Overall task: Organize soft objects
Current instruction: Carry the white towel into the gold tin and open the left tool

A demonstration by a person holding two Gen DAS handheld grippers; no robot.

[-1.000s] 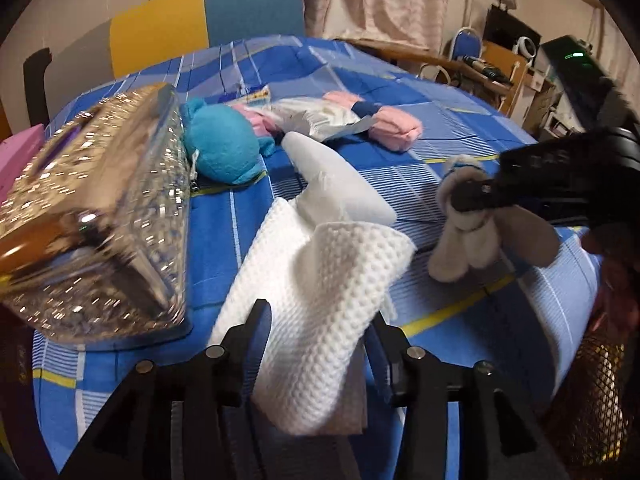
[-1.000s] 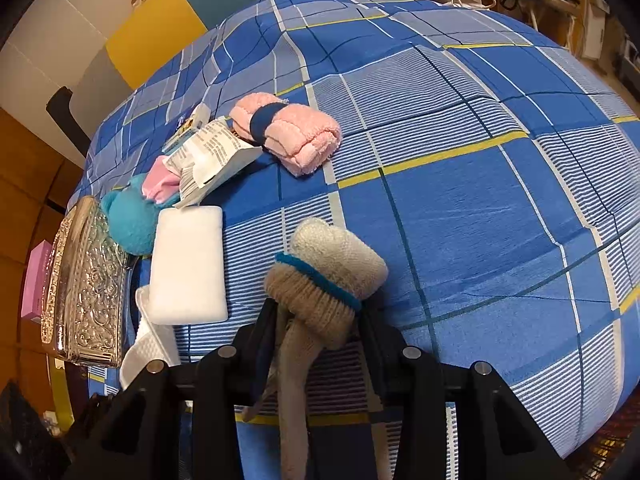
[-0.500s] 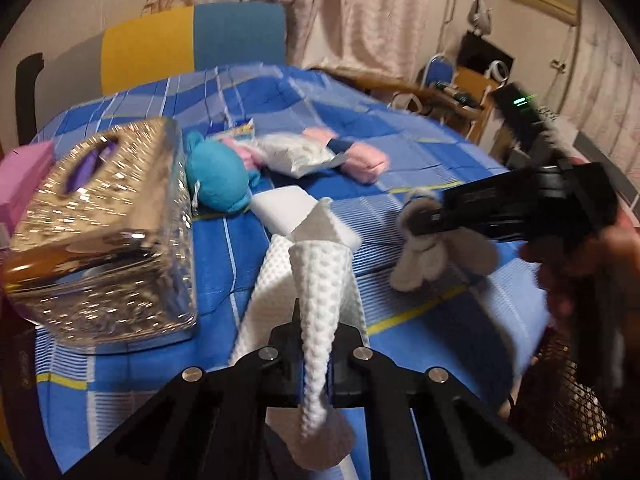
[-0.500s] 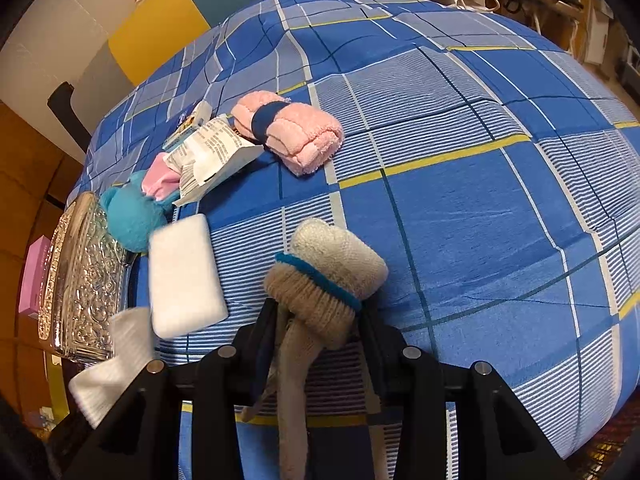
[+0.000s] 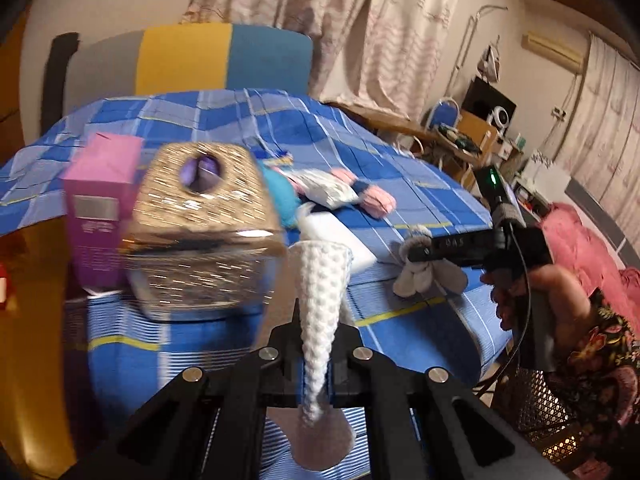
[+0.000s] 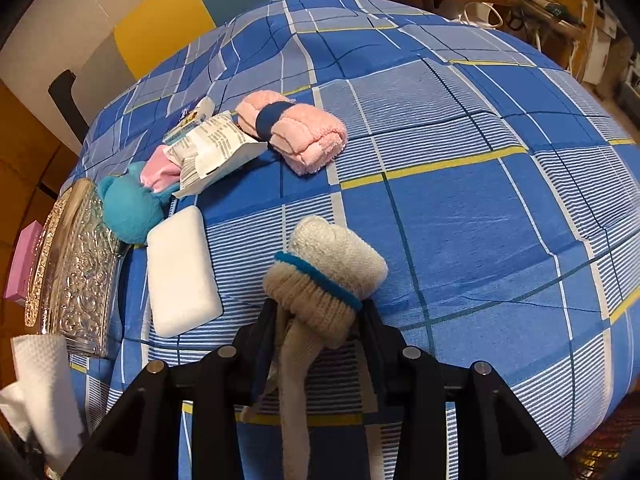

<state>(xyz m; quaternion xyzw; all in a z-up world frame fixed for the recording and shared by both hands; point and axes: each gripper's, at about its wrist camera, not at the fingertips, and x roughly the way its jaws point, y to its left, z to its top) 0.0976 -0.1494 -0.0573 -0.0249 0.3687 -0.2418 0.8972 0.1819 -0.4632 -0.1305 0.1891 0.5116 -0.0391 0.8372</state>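
Claws of both hands appear in these wrist views over a bench spread with a blue plaid cloth [image 6: 460, 216]. Left claw [image 5: 316, 344] is pinched narrow on a white waffle-weave cloth [image 5: 320, 292], which rises ahead of the fingers as a cone and hangs below them in a limp tail; in the right wrist view the same cloth [image 6: 44, 384] shows at the lower left edge, lifted off the plaid. Right claw [image 6: 316, 320] stands partly spread, its fingers flanking a beige rolled sock with a teal band [image 6: 324, 280] that rests on the cloth; whether the pads press the sock cannot be told. Ahead and left of the right claw lies a white sponge block [image 6: 180, 272], and beyond it a teal plush toy [image 6: 130, 208], a printed packet [image 6: 212, 148] and a pink rolled towel with a navy band [image 6: 296, 132]. Far left of that claw sits an embossed metallic tissue box [image 6: 76, 272]; in the left wrist view this box [image 5: 200, 232] stands just ahead and left of the claw, with a pink carton [image 5: 100, 208] beside it.
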